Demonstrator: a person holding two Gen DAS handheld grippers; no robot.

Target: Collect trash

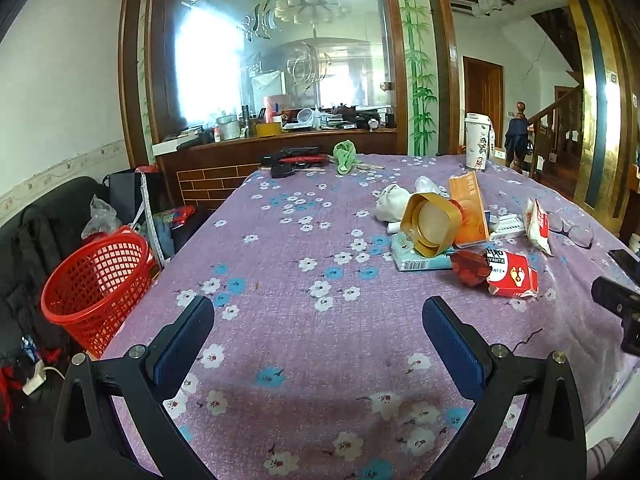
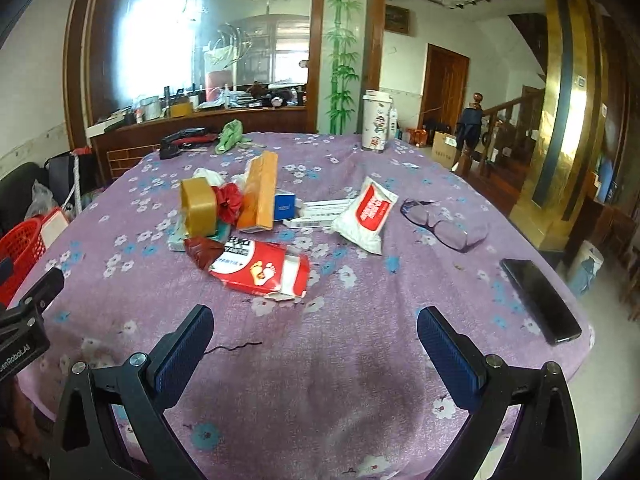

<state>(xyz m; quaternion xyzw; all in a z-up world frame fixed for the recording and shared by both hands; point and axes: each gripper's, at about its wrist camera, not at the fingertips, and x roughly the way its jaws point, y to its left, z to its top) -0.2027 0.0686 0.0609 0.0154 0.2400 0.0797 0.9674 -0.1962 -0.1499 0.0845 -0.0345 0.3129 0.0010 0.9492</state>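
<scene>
Both grippers, left gripper and right gripper, jaws wide apart, nothing held, over bare purple cloth. Ahead of right: red carton, then gold box, white pouch. Phone far right nr table edge. Red basket off left edge.
</scene>
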